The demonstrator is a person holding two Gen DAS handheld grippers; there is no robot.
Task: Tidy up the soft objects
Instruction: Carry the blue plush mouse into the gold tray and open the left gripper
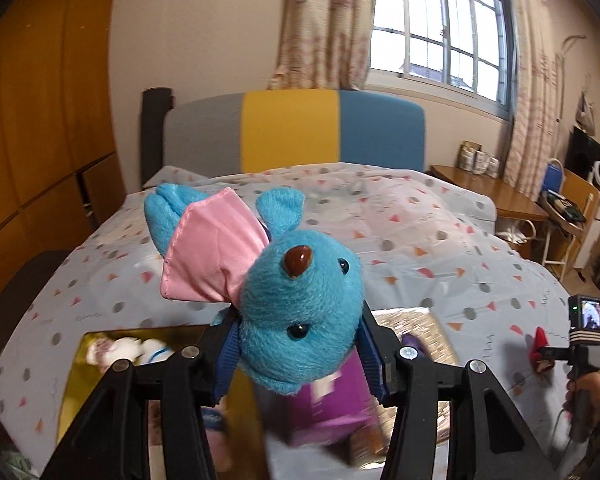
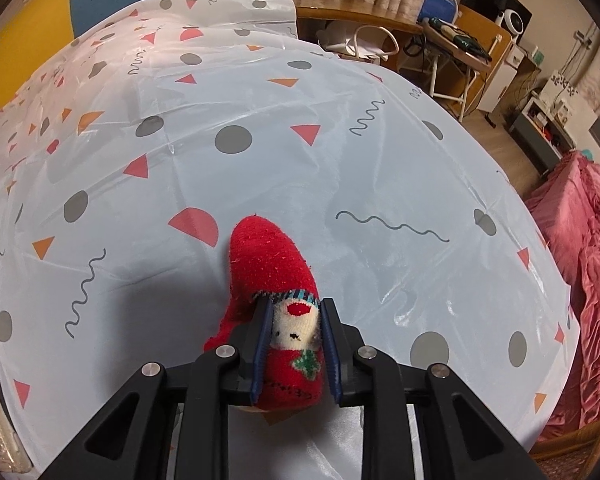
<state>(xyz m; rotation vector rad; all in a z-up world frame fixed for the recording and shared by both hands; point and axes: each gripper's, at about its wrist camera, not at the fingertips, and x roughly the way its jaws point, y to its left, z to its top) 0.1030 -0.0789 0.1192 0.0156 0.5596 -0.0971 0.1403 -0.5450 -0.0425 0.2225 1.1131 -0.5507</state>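
Left gripper (image 1: 298, 344) clamps the blue plush mouse (image 1: 300, 312) above the gold box (image 1: 80, 364), ready to drop, while right gripper (image 2: 294, 344) pinches the red sock doll (image 2: 282, 308), its tip toward twelve o'clock.

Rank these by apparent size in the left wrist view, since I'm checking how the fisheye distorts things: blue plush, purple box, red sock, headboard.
1. Headboard and blue plush look similar; the plush is far nearer the camera, so unranked.
2. Purple box, partly hidden.
3. Red sock, smallest.

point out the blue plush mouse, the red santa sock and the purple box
blue plush mouse (image 1: 300, 312), left wrist view, on its face
red santa sock (image 2: 268, 264), right wrist view, on the red toe
purple box (image 1: 324, 412), left wrist view, on its front
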